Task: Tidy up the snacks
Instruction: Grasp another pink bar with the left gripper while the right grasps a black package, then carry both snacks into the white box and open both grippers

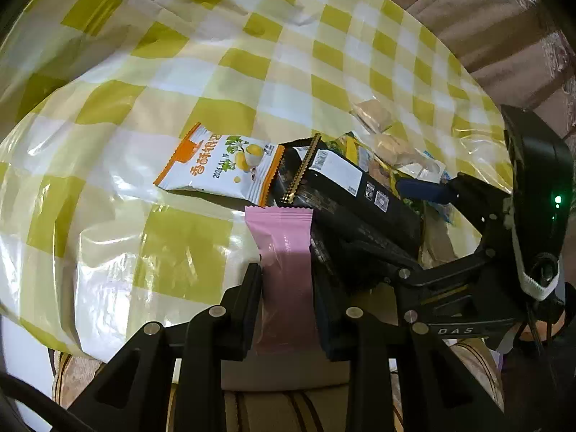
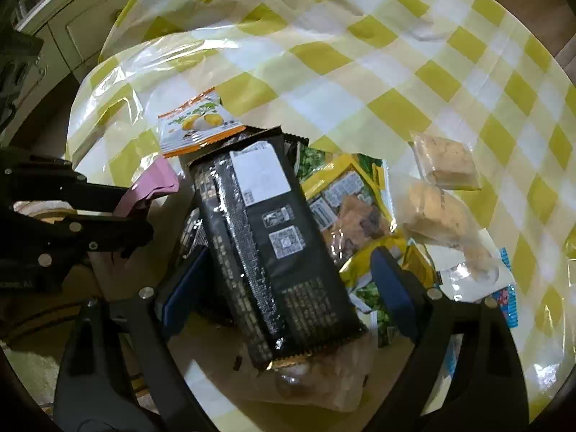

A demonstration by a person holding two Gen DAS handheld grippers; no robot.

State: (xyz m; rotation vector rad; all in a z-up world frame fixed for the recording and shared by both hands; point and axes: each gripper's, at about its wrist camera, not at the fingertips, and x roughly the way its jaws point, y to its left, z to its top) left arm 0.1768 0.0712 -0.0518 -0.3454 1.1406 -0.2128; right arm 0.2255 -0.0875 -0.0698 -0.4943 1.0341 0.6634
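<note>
My left gripper [image 1: 286, 288] is shut on a pink snack packet [image 1: 288, 252] at the near edge of the table. The right wrist view shows that packet [image 2: 151, 183] in the same gripper at the left. A long black snack packet [image 2: 273, 237] lies on top of the snack pile, label side up. My right gripper [image 2: 288, 284] is open and straddles it. Its blue pads [image 2: 392, 288] stand clear of both long sides. In the left wrist view the black packet [image 1: 345, 180] lies just right of the pink one, with one blue pad [image 1: 424, 189] behind it.
A white and orange packet [image 2: 198, 126] lies beyond the black one. Yellow-green packets [image 2: 345, 187], clear-wrapped biscuits [image 2: 446, 162] and a blue-edged packet [image 2: 504, 298] lie to its right. The yellow checked tablecloth [image 1: 180, 72] covers the round table. A cabinet [image 2: 72, 28] stands far left.
</note>
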